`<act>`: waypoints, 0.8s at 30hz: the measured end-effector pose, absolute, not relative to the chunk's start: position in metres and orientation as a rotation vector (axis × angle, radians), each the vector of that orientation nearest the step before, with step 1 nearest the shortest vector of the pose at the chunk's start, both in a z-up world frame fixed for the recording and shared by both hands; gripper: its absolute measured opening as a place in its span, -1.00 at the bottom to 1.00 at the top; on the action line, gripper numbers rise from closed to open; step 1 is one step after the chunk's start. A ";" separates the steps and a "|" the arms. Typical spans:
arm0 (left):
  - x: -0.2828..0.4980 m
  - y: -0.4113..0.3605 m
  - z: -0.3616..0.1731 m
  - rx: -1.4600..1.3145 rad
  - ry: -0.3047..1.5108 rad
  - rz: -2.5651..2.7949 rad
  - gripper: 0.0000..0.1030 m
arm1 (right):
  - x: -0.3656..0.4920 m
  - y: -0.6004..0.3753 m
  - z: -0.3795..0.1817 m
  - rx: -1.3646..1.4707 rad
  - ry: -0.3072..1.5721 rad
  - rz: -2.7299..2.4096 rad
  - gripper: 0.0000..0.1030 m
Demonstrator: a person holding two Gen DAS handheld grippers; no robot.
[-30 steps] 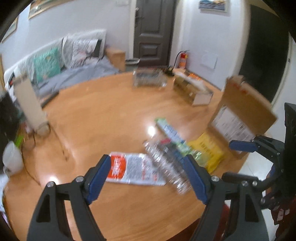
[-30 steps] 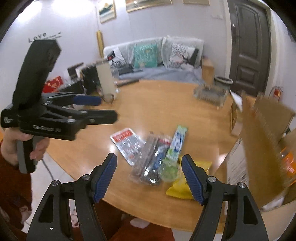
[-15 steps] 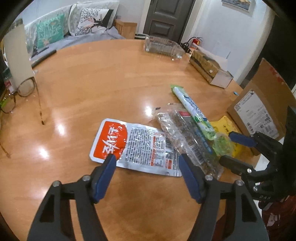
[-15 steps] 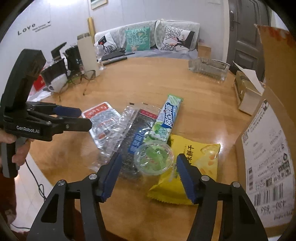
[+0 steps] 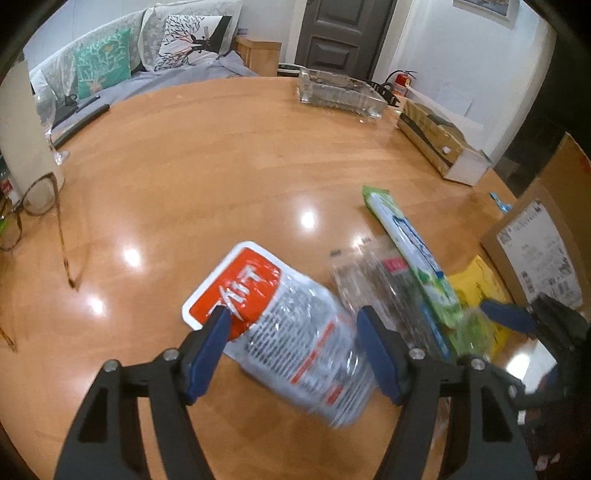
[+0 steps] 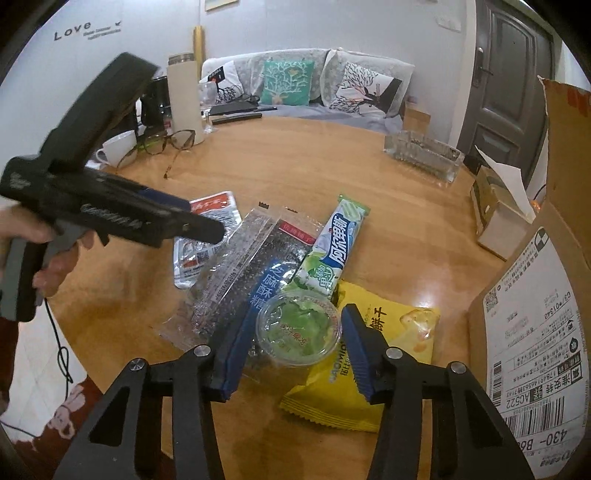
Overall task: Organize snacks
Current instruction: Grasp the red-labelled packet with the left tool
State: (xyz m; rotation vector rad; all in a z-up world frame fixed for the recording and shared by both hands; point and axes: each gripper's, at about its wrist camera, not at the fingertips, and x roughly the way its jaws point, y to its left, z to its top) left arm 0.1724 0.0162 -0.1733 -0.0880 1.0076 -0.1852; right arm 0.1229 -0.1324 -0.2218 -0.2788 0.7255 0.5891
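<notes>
Here, by label:
Left gripper (image 5: 291, 332): jaws apart, astride the red-and-silver foil pouch (image 5: 284, 325).
Right gripper (image 6: 291, 343): jaws closing around the clear green jelly cup (image 6: 298, 329), which rests on the yellow crisp bag (image 6: 384, 332).
Round wooden table (image 5: 221, 166): bears all snacks.

Looks like I'm working in somebody's living room. There's a sofa (image 6: 306, 92) with patterned cushions (image 6: 288, 83) along the wall, framed pictures above it, a dark panelled door (image 5: 343, 33), and a round wooden table (image 5: 221, 166) with eyeglasses (image 6: 173, 140), a cup (image 6: 116, 147) and a glass tray (image 5: 340, 92).
</notes>
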 end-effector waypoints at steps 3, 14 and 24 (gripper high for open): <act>0.183 0.015 -0.175 -0.064 1.013 -0.156 0.31 | 0.124 -0.132 -0.221 -0.281 0.729 0.593 -0.13; 0.156 0.022 -0.175 -0.018 0.995 -0.120 0.34 | 0.125 -0.133 -0.221 -0.275 0.725 0.597 -0.13; 0.151 0.009 -0.183 -0.001 0.962 -0.051 0.42 | 0.126 -0.134 -0.221 -0.256 0.735 0.603 -0.14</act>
